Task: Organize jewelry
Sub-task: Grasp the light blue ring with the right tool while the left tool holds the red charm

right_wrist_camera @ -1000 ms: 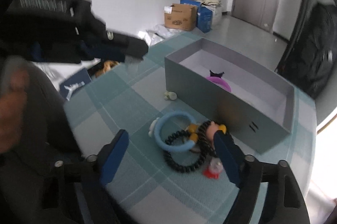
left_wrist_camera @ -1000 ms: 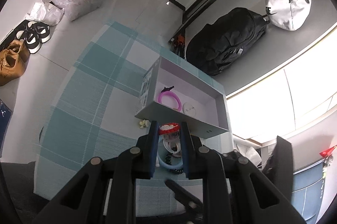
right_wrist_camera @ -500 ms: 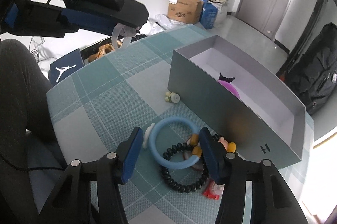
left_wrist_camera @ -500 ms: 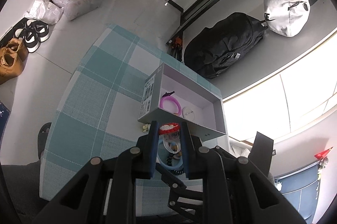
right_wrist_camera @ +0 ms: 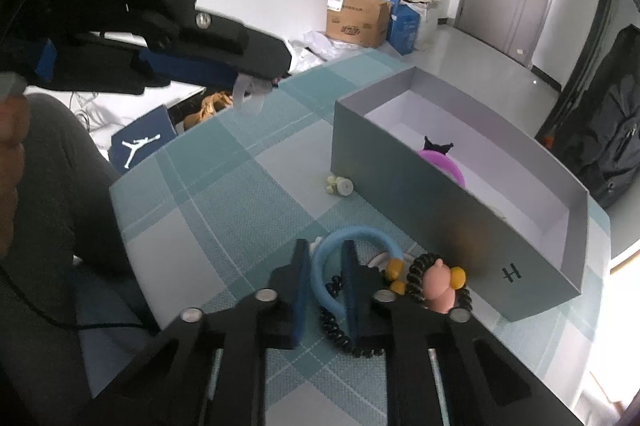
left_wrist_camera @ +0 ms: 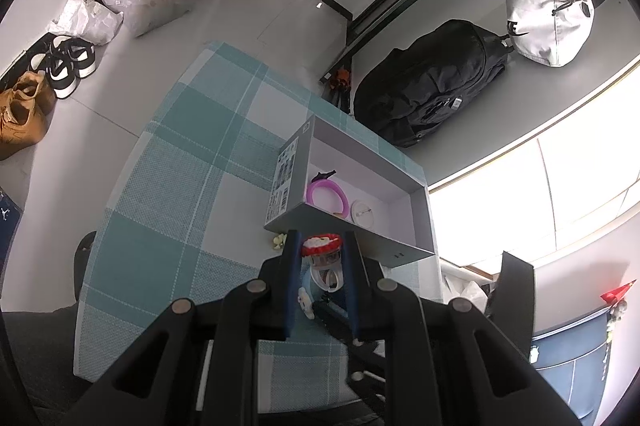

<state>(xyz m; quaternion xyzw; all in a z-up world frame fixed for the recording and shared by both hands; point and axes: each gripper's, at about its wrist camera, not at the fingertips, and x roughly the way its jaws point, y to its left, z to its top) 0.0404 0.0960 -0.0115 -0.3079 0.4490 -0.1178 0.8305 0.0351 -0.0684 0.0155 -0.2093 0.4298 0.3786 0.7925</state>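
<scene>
- The right gripper's fingers (right_wrist_camera: 302, 278) have just been closing and now clench the near arc of the blue ring (right_wrist_camera: 352, 238), low in the right wrist view, likely to lift it clear of the pile.
- The left gripper's fingers (left_wrist_camera: 290, 266) are clamped on a clear piece with a red-and-white top (left_wrist_camera: 322, 246), at lower centre of the left wrist view, held just short of the box's near wall and seemingly ready to go in.
- Beside the ring lie a black coil tie (right_wrist_camera: 340, 330) and a peach charm (right_wrist_camera: 438, 284), touching in a heap on the checked desk (right_wrist_camera: 224, 194).
- The grey box (right_wrist_camera: 440, 210), centre right, already holds a purple ring (right_wrist_camera: 444, 162).
</scene>
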